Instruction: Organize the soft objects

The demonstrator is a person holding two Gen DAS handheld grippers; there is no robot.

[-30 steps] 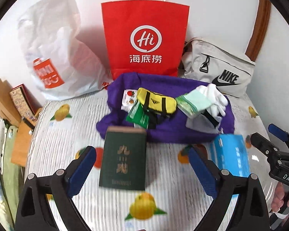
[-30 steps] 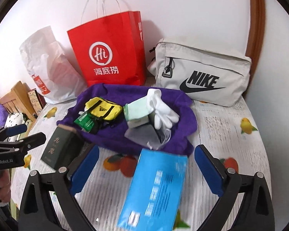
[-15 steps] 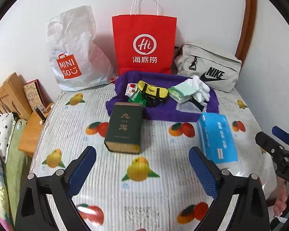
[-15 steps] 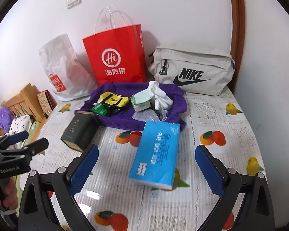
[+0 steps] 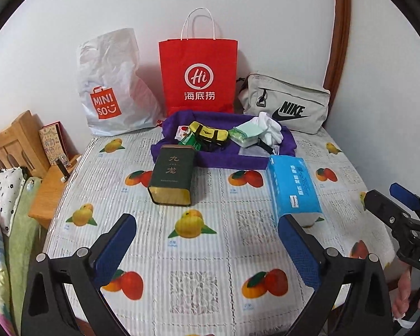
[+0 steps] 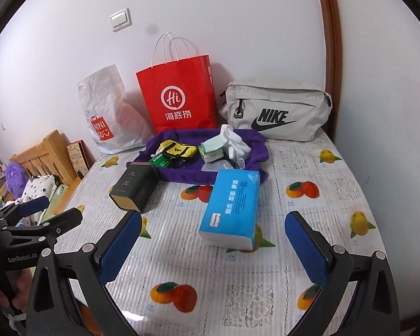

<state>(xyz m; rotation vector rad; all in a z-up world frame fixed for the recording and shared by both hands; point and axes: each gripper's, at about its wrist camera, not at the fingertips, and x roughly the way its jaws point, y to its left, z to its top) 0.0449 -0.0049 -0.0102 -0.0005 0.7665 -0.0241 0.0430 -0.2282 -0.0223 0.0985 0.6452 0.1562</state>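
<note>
Left wrist view: left gripper (image 5: 204, 240) low over the table (image 5: 198, 254), jaws opening wide, nothing between them. Green tin (image 5: 173, 178) lying just ahead, touching the purple cloth (image 5: 226, 160). Blue tissue pack (image 5: 293, 188) beside the right finger. Could bump the tin or squash the soft pack if pushed forward carelessly.

Right wrist view: right gripper (image 6: 212, 247) spread wide and empty too. Tissue pack near, between the fingers' line. White gloves (image 6: 235, 144), yellow pouch (image 6: 179, 149) and green packet (image 6: 213, 149) piled on the cloth, in front of the red bag (image 6: 179, 100) and grey bag (image 6: 277, 110). Might drag the whole cloth when grabbing one soft thing. Could knock the red bag over, reaching far.
</note>
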